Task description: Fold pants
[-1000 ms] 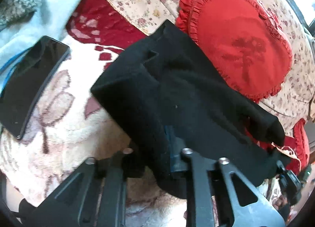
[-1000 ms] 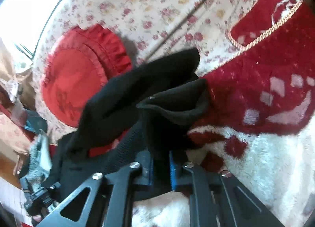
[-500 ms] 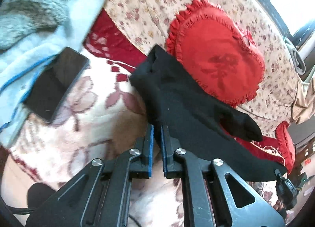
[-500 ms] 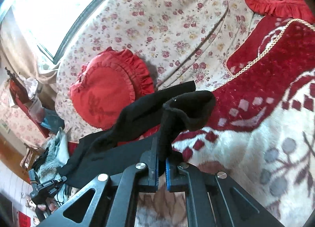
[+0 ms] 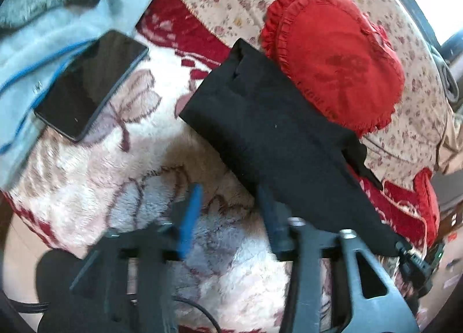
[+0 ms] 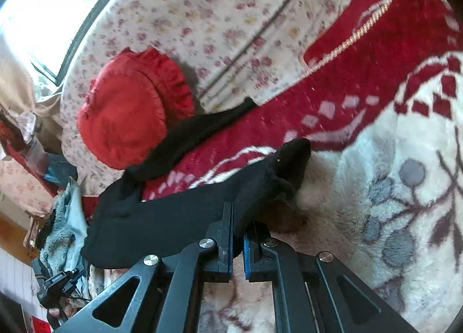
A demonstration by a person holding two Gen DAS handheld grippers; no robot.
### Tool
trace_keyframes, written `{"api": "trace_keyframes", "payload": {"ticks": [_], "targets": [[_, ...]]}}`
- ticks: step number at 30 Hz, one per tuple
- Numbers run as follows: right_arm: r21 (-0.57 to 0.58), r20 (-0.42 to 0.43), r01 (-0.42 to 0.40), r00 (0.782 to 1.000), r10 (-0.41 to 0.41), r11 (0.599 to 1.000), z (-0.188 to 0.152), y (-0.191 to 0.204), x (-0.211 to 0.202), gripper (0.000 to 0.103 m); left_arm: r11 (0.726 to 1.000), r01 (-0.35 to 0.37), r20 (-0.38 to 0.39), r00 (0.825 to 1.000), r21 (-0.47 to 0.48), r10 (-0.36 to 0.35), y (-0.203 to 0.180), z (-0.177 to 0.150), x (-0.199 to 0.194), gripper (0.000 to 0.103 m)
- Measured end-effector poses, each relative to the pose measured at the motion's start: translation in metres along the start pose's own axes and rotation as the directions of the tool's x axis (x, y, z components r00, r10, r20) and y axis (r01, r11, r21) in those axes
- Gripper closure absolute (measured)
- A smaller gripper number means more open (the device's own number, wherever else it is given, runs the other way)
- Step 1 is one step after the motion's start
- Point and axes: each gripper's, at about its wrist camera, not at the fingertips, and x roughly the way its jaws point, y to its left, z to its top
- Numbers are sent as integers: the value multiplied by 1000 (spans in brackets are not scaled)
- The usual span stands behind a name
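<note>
Jaws of left gripper (image 5: 228, 211) just opened, empty beside pants (image 5: 277, 133); right gripper (image 6: 238, 234) clamped on soft, limp hem; waistband judged best hold.

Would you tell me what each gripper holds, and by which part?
The right gripper pinches the black pants at a bunched edge; the left gripper, just opening, holds nothing.

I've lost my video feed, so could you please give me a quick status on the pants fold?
Left hand-held gripper just opened, empty. Right hand-held gripper shut on black pants, laid on blanket. Phone nearby, clear of pants.
</note>
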Motion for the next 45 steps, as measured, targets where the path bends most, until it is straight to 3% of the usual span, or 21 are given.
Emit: {"api": "trace_keyframes", "payload": {"ticks": [2, 6, 10, 11, 12, 13, 16, 22, 26, 30, 32, 35, 41, 45], "targets": [[12, -8, -1, 1000, 1, 1000, -1, -5, 3, 99, 1000, 3, 11, 1000, -16, -3, -2, 2, 6, 58], [1, -23, 6, 1000, -6, 1000, -1, -6, 5, 99, 999, 19, 24, 1000, -31, -18, -11, 8, 18, 40], [1, -22, 7, 1000, -7, 1000, 1, -7, 8, 99, 999, 11, 15, 1000, -51, -10, -18, 16, 39, 41], [0, -23, 8, 1000, -8, 1000, 2, -7, 9, 99, 998, 18, 4, 1000, -53, -17, -19, 18, 44, 47], [-1, -24, 8, 1000, -8, 1000, 3, -7, 10, 99, 999, 17, -5, 1000, -50, -17, -20, 20, 47, 78], [-2, -22, 11, 1000, -11, 1000, 3, -7, 11, 99, 999, 1, -13, 1000, -37, -1, -23, 21, 50, 90], [-2, -17, 6, 1000, -6, 1000, 4, -5, 10, 99, 1000, 20, 2, 1000, -14, -20, -28, 22, 44, 95], [-13, 13, -36, 999, 36, 999, 11, 1, -13, 99, 994, 110, 37, 993, 12, -111, -29, 21, -2, 96], [-27, 10, -63, 998, 63, 998, 8, 3, -37, 99, 993, 110, 29, 993, 39, -111, -20, 7, -24, 95], [-67, -55, -27, 998, 24, 997, -7, 3, -42, 99, 998, 23, -31, 999, 67, -21, -3, -16, -6, 95], [-87, -111, 30, 993, -40, 996, -14, -2, -30, 99, 999, 5, -68, 998, 51, -2, 5, -24, 7, 91], [-131, -178, 159, 967, -181, 978, -22, -6, -11, 98, 999, -19, -61, 998, 29, 21, 18, -32, 8, 80], [-159, -130, 246, 955, -268, 956, -18, -8, -24, 93, 991, -117, -15, 993, 61, 118, 29, -30, -19, 76], [-183, -80, 244, 962, -261, 952, -12, 8, -38, 90, 984, -161, 40, 987, 76, 158, 34, -27, -39, 76]]}}
